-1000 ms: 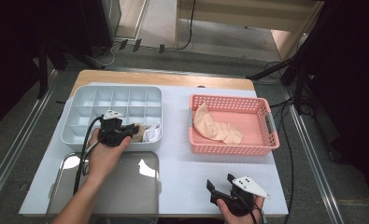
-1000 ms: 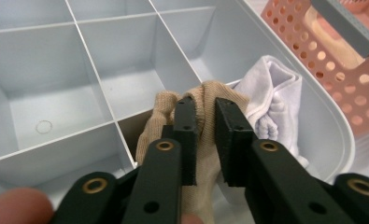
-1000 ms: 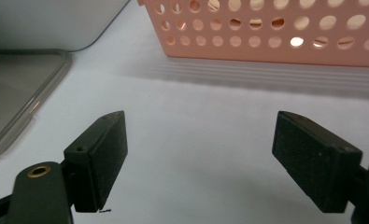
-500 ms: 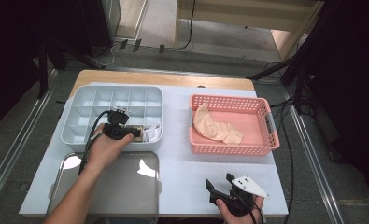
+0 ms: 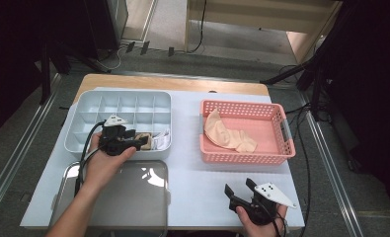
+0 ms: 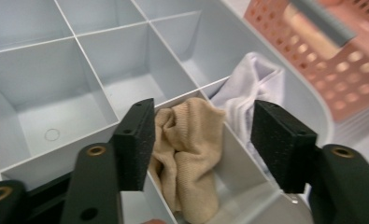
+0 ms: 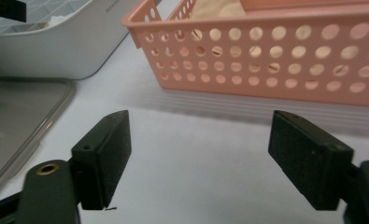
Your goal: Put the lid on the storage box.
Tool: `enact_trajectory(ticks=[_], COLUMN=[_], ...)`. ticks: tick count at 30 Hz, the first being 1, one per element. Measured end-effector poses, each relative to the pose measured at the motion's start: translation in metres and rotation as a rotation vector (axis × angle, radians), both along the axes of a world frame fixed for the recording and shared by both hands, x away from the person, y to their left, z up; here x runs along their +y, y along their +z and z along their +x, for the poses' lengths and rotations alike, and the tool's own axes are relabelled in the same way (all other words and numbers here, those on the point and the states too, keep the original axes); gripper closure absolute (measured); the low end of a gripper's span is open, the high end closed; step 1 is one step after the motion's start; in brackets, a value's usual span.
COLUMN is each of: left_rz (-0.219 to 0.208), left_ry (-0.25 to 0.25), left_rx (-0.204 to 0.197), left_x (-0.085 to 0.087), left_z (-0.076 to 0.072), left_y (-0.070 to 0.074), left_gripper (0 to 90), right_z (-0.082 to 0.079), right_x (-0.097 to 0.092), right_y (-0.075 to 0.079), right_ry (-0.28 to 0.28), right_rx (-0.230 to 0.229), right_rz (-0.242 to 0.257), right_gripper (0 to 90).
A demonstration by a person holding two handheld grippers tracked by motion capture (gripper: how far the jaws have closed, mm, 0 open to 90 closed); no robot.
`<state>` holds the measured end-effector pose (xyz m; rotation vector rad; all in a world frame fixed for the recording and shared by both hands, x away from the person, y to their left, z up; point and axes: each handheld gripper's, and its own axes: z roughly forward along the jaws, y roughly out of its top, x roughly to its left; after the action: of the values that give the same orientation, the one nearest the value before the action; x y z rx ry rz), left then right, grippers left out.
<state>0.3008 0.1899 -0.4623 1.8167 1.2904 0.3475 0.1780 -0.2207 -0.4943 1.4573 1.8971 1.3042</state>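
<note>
— Left gripper view first: shows the crumpled beige knitted sock (image 6: 189, 154) slumped in a front-row cell of the pale grey plastic divided organiser (image 6: 93, 70), just beside a bunched white cloth (image 6: 252, 88) in the corner cell.

— Let go already, then?

— Looks so. Finds the left gripper (image 6: 205, 121) with jaws half apart, having just been opening. Pads off the knit, with the sock below the gap rather than pinched.

— Could go wrong how?

— Might catch a loop of knit on the near pad while lifting away and drag the sock back out. Might also leave the heaped top spilling over the divider onto the white cloth.

— And farther out?

— Shows the right gripper (image 7: 198, 140) wide and empty, low over the white table cover (image 7: 182, 107), short of the pink perforated plastic basket (image 7: 266, 70) holding more beige socks (image 5: 227, 133). Could clip the basket wall on a hasty reach and shove it away.
</note>
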Motion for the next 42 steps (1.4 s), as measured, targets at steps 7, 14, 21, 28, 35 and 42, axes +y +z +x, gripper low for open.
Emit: enact_trajectory(ticks=[7, 14, 21, 28, 35, 42], left_rz=[-0.122, -0.153, -0.166, -0.132, -0.104, -0.077], left_ry=[0.027, 0.01, 0.026, 0.032, 0.078, 0.079], left_rx=[-0.109, -0.192, -0.208, -0.214, -0.209, -0.234], left_x=[0.012, 0.022, 0.032, 0.038, 0.042, 0.04], left_z=[-0.035, -0.068, -0.089, -0.103, -0.109, -0.112], left_y=[0.0, -0.003, -0.019, -0.034, -0.049, -0.051], left_gripper=[10.8, 0.0, 0.0, 0.0, 0.0, 0.0], right_z=[0.007, 0.017, 0.029, 0.042, 0.063, 0.094], right_x=[-0.001, -0.002, -0.001, 0.003, 0.013, 0.025], right_y=[0.014, 0.026, 0.036, 0.046, 0.048, 0.052], right_ry=[0.012, 0.012, 0.006, 0.007, 0.02, 0.019], right_rx=[-0.024, -0.035, -0.047, -0.042, -0.018, 0.001], right_rz=[-0.008, -0.008, -0.006, -0.027, -0.039, -0.048], right_gripper=[23.7, 22.7, 22.2, 22.1, 22.2, 22.2])
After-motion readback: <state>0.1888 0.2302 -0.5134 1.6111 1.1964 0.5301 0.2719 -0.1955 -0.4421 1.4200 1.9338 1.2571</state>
